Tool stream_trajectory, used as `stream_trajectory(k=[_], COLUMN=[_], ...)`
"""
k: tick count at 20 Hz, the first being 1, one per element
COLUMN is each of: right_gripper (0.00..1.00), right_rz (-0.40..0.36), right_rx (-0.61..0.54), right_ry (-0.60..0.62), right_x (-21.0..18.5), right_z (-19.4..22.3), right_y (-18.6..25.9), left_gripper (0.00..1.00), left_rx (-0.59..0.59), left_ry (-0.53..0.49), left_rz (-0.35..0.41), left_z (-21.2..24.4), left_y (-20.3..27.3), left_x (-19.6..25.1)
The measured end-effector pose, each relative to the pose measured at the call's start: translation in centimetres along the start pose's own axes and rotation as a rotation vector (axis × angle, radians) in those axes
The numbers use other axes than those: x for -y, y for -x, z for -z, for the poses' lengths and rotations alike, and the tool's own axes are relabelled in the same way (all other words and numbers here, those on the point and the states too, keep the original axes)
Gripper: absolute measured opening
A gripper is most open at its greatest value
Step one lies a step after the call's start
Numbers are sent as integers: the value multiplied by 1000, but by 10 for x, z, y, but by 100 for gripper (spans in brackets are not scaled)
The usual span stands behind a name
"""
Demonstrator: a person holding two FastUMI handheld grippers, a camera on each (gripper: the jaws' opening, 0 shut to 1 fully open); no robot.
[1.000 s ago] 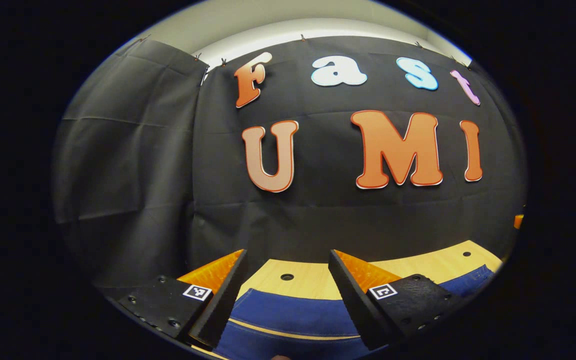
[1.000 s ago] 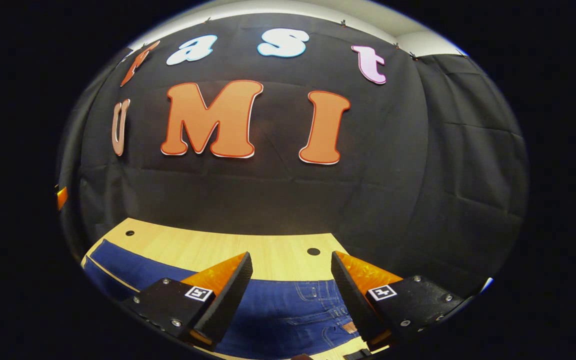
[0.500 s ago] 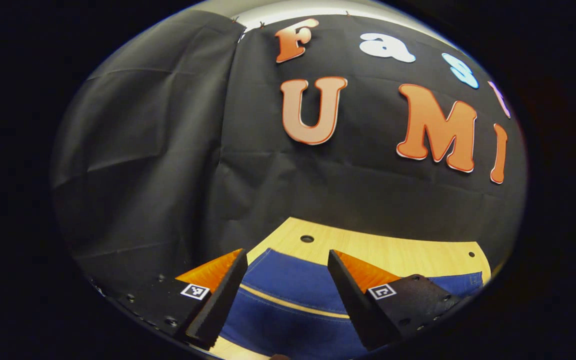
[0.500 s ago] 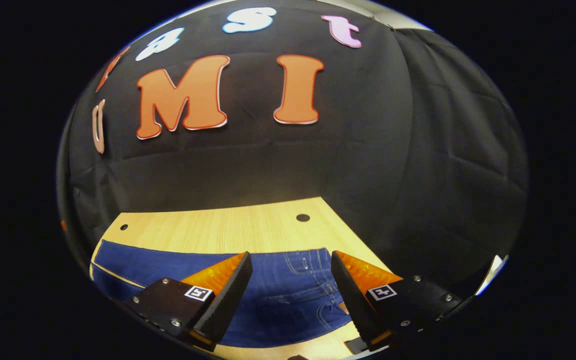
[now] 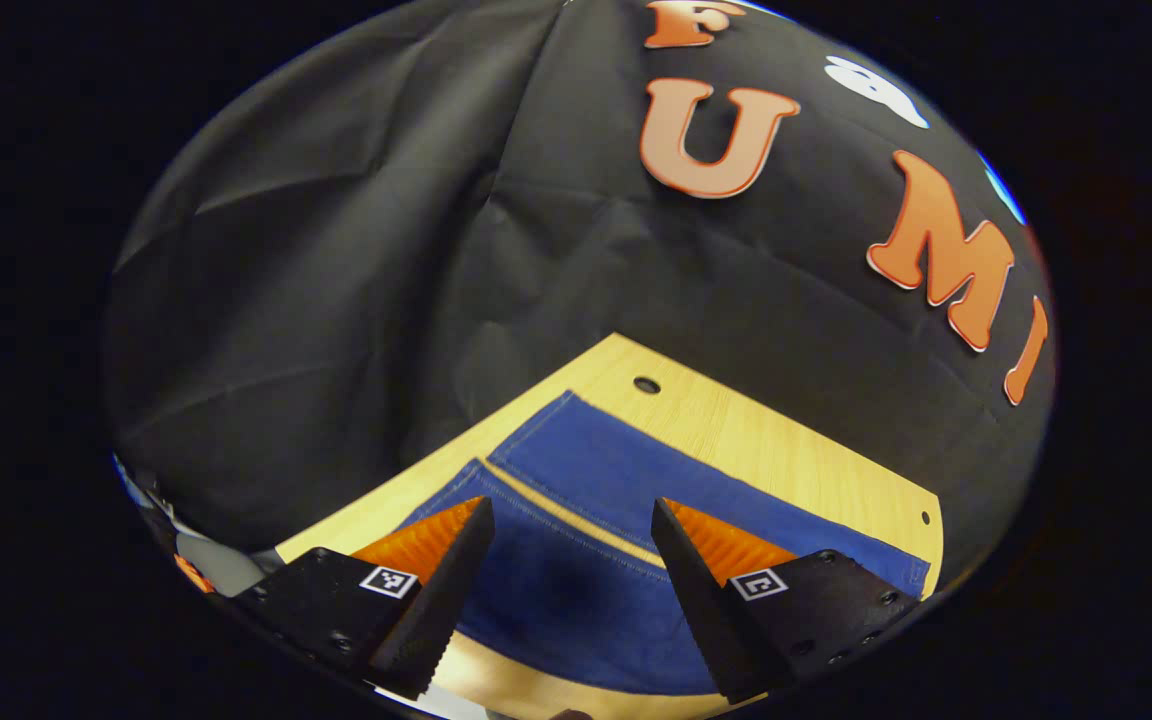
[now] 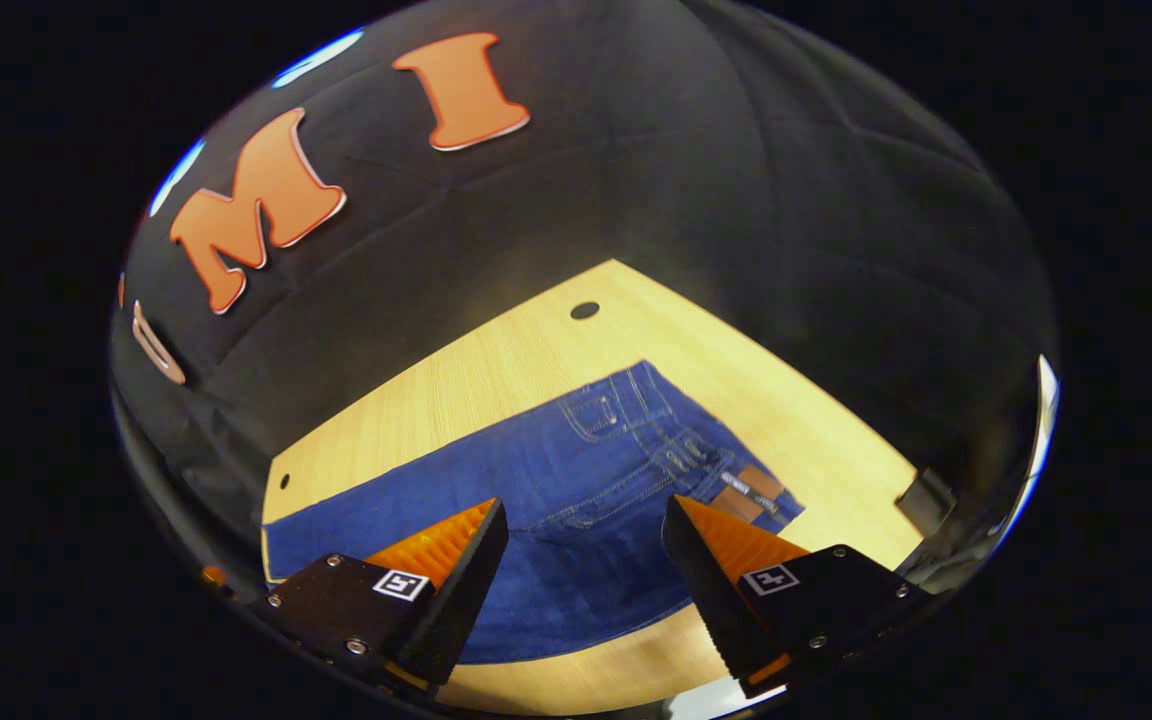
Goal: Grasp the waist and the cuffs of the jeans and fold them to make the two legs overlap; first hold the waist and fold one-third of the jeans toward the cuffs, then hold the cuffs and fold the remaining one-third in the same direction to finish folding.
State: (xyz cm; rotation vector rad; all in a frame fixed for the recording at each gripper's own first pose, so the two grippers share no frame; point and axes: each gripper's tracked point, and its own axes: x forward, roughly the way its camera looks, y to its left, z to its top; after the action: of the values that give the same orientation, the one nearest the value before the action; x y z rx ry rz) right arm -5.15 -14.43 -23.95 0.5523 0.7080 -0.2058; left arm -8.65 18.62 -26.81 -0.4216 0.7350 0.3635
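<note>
Blue jeans (image 5: 586,560) lie flat on the light wooden table (image 5: 736,430). In the left gripper view the two legs run side by side to the cuffs (image 5: 526,440) near the table's corner. My left gripper (image 5: 568,510) hovers open over the nearer leg, close to the cuff end. In the right gripper view the jeans (image 6: 496,470) show their waist end, with back pockets and a brown patch (image 6: 751,490) at the waistband. My right gripper (image 6: 584,505) hangs open over the seat area, nothing between its fingers.
The wooden table (image 6: 496,370) ends at the black cloth walls on its far sides. Small round holes (image 5: 647,385) (image 6: 584,310) sit near its corners. A small dark object (image 6: 921,495) lies at the table's right edge, beyond the waistband.
Both views have tipped downward and swung outward, the left toward the cuffs and the right toward the waist. More table and jeans show. Both grippers stay open.
</note>
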Motion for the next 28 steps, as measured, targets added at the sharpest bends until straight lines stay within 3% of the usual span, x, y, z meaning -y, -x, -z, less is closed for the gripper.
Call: stream_trajectory(k=[3,8,11,16,21,28], right_gripper=[97,98,98,98,98,98], right_rz=[21,20,13,20,49,40], right_rx=[-75,-187,-216,-248,-278,-315], right_ry=[-85,-198,-243,-348,-355,-420], right_x=[23,39,44,59,75,83], right_z=[18,48,58,66,80,98], right_y=[-12,-31,-38,-46,-58,-65], left_gripper=[98,98,98,98,98,95], left_rx=[-118,-273,-328,-375,-389,-349], left_ry=[94,370,469,554,598,671], left_rz=[5,-3,-30,-44,-47,49], left_z=[27,68,88,104,115,97], left_y=[-15,-32,-34,-41,-54,-61], left_x=[-13,-45,-67,-93,-115,-129])
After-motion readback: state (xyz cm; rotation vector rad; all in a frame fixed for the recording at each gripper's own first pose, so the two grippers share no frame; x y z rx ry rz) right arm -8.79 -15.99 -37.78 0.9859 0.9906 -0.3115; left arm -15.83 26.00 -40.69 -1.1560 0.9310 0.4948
